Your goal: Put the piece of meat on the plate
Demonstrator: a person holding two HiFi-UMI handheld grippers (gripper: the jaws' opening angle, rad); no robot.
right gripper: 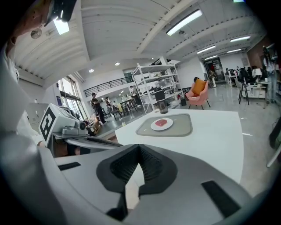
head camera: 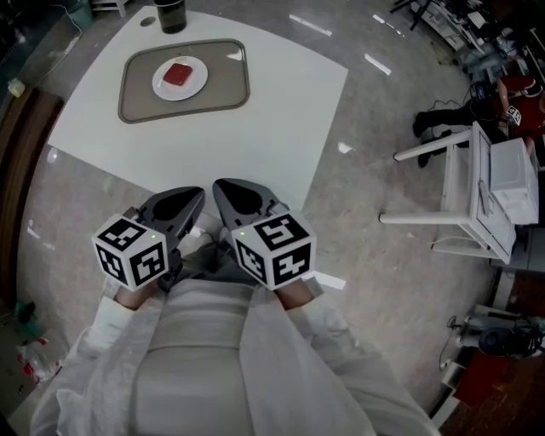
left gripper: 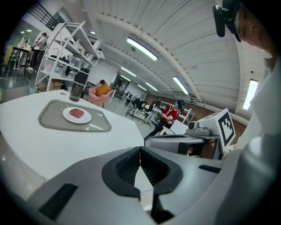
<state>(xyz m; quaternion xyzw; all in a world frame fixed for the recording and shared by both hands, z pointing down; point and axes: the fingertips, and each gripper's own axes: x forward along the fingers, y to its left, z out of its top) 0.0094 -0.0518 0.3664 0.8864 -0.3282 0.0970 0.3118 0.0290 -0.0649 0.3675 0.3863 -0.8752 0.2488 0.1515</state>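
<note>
Jaws pressed together on both grippers, tip against tip, with nothing pinched between them. The left gripper (left gripper: 140, 153) and the right gripper (right gripper: 139, 150) sit side by side close to the person's body, at the near edge of the white table (head camera: 255, 128). The 2 marker cubes face up toward the head camera. The red piece of meat (head camera: 179, 74) lies in the middle of the round white plate (head camera: 198, 86), which rests inside a grey tray (head camera: 140, 100) at the table's far side, well apart from both grippers. A dark cup (head camera: 170, 14) stands just beyond the tray, and 1 white chair (head camera: 464, 192) is on the floor to the right.
</note>
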